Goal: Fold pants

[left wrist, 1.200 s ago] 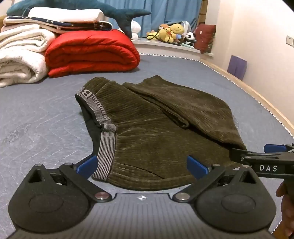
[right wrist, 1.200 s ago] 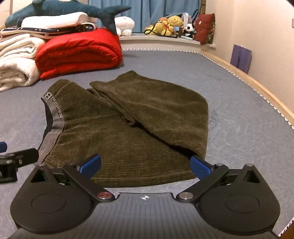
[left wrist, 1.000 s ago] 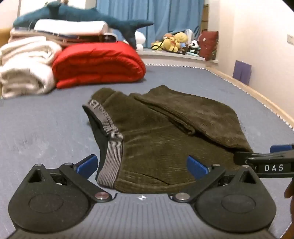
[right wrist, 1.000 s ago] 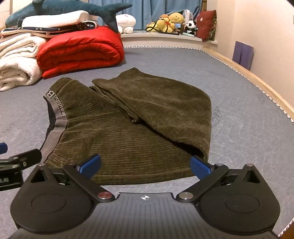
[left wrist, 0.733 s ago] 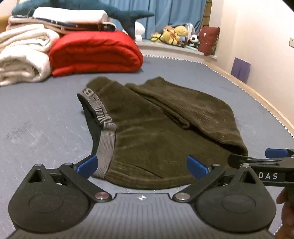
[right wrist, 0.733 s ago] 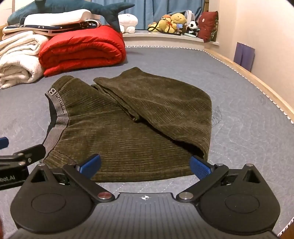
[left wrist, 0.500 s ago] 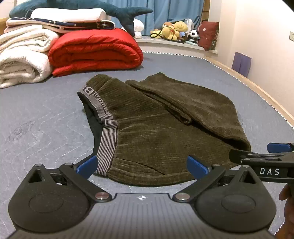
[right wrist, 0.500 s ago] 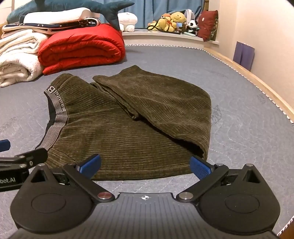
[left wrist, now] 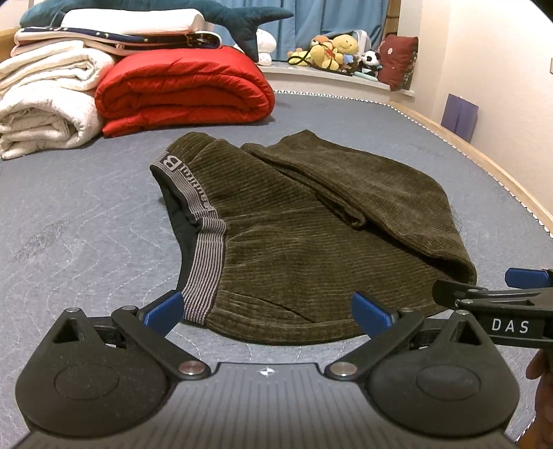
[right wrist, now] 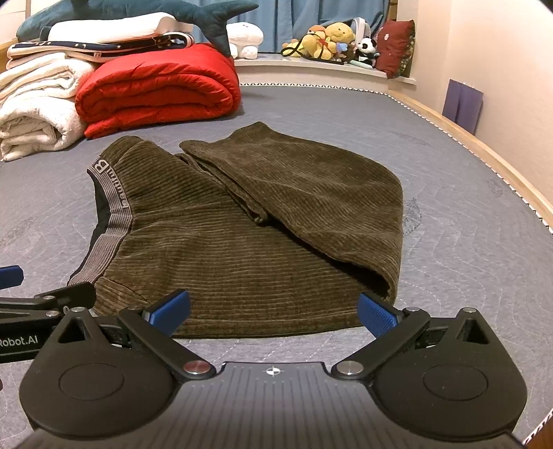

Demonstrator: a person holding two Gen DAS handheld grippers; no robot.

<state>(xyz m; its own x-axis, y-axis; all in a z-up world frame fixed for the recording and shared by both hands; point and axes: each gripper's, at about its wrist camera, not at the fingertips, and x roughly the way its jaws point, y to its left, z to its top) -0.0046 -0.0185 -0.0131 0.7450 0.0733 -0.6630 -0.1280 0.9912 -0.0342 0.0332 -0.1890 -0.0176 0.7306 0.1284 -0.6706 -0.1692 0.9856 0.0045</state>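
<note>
The left tongs (left wrist: 266, 307) stand wide open with nothing between the 2 blue ribbed pads, hovering just over the near hem of the pants (left wrist: 311, 235); the left pad sits beside the grey striped waistband (left wrist: 204, 266). The right tongs (right wrist: 273, 309) are equally wide open and empty, poised at the same near hem, toward the folded end of the garment. Each tool shows in the other's view: the right tongs' black arm marked "DAS" enters from the right edge of the left view, near the doubled-over leg.

The pants are olive-brown corduroy with clear horizontal ribs, lying in the middle of the bed (right wrist: 466, 214), legs folded back over the seat into a thick rounded fold on the right. The elastic waistband bears pale lettering and opens onto a dark lining. The bed's cover is grey-blue quilted fabric with wavy stitching and a wooden rim along its right edge.

Toward the far left corner lie a puffy red quilt (left wrist: 183, 89), rolled white blankets (left wrist: 45, 103) and a plush shark (right wrist: 155, 7). Soft toys (right wrist: 328, 38) line the far ledge.

Compared with 0.5 s ago, both tongs hold almost the same place and opening, and the pants lie unchanged.
</note>
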